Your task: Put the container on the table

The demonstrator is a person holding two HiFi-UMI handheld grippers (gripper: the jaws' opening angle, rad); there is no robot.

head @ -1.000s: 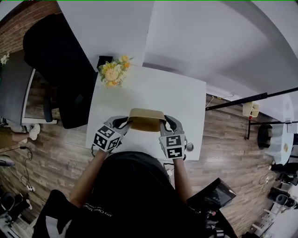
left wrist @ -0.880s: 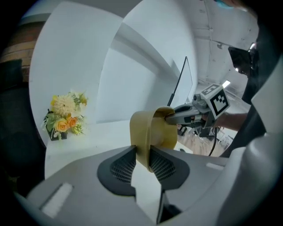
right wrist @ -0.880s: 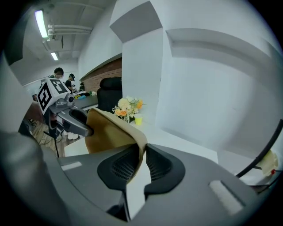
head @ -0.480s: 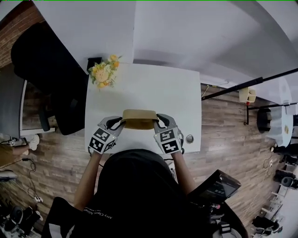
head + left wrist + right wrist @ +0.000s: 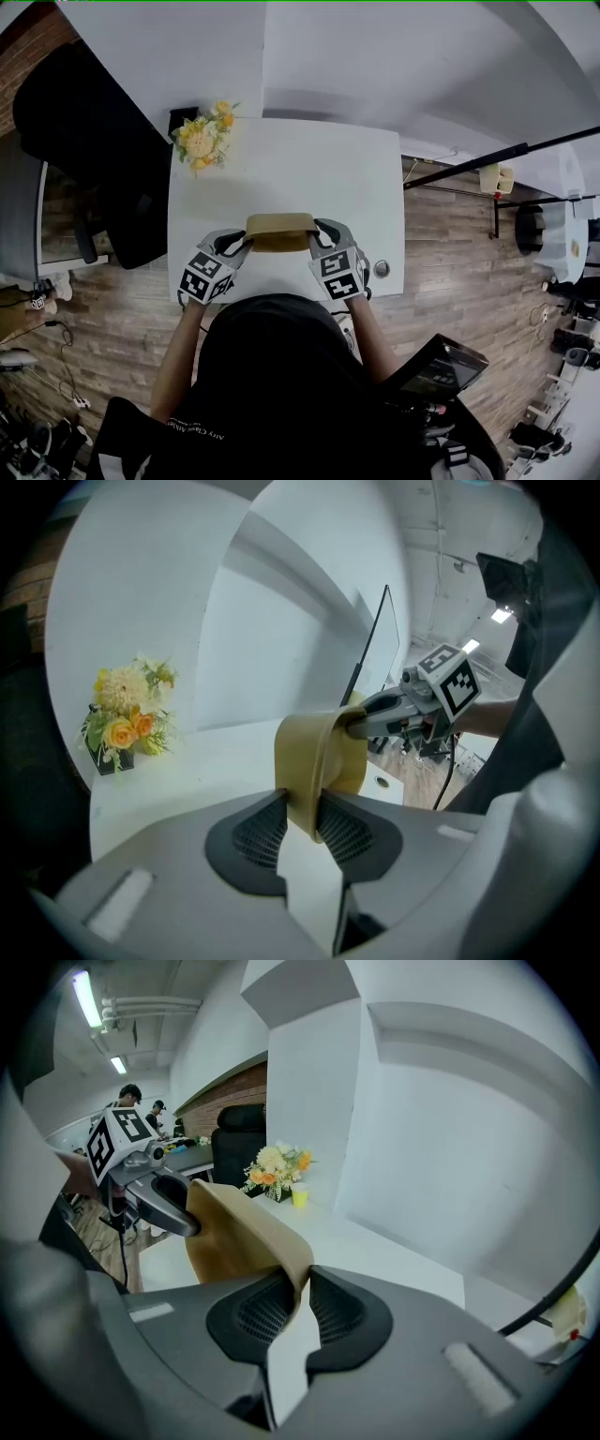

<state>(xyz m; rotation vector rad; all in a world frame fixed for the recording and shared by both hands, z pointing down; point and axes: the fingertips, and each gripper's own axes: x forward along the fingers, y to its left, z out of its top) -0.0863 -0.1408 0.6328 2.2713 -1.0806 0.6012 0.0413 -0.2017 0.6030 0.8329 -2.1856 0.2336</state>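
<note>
While the fingers (image 5: 248,832) of the left gripper (image 5: 242,247) pinch one end wall of the tan container (image 5: 278,231) and the right gripper (image 5: 317,242) clamps the other, it hangs level over the white desk (image 5: 281,169) near its front edge, flowers (image 5: 200,141) at the far left corner.

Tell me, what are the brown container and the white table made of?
The container looks like thin cardboard or moulded paper fibre: it is matte tan with a thin, curved rim. The table looks like white laminate or painted board, smooth and even. I can't tell which.
</note>
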